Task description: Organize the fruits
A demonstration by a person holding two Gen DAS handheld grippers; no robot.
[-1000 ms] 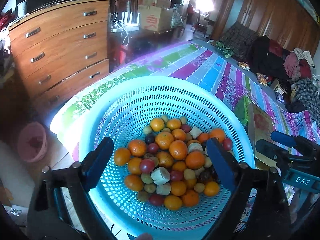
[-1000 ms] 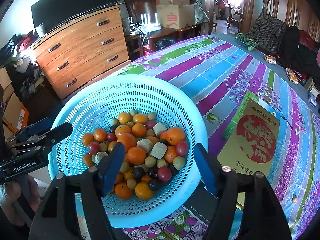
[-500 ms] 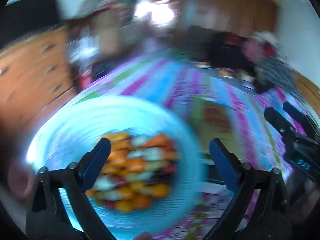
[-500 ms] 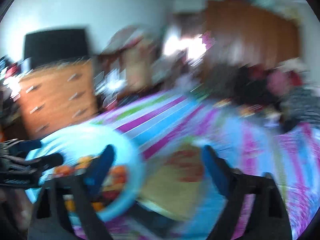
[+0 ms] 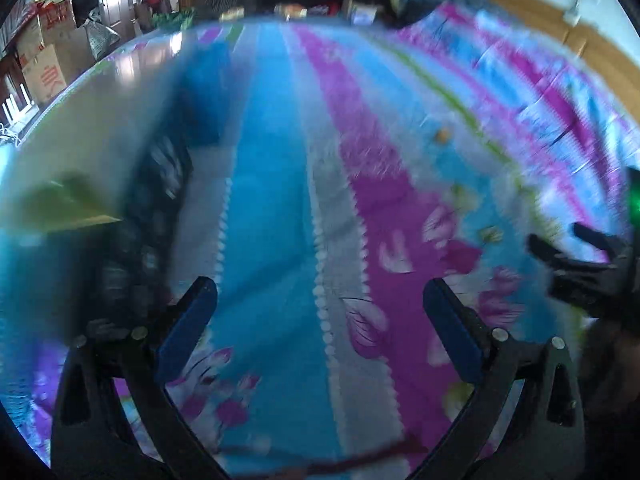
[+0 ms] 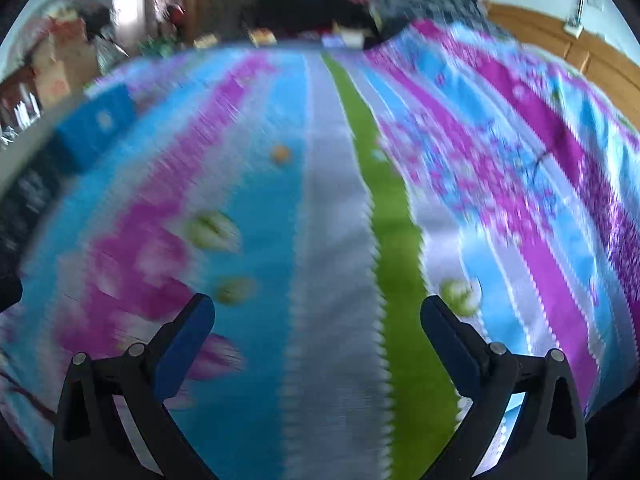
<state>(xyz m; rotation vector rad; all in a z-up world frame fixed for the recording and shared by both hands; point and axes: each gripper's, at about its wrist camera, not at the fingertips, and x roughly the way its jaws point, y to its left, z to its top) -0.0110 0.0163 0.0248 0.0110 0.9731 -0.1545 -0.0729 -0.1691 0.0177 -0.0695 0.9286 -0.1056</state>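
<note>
Both views are blurred by motion and show the striped floral tablecloth (image 5: 280,208), also in the right wrist view (image 6: 328,240). A single small orange fruit (image 6: 280,153) lies on the cloth far ahead of my right gripper; it also shows in the left wrist view (image 5: 442,135). My left gripper (image 5: 320,320) is open and empty over the cloth. My right gripper (image 6: 318,332) is open and empty, and it also shows at the right edge of the left wrist view (image 5: 576,264). The fruit basket is out of view.
A blue box (image 6: 96,124) sits on the cloth at the far left, with a dark object beside it (image 5: 160,184). Cardboard boxes (image 5: 44,68) stand beyond the table at the left. Piled clothes (image 6: 360,4) lie past the far end.
Both grippers have swung right, away from the blue basket of fruit, which has left both views. They now face the open tablecloth. Both jaws stay open.
</note>
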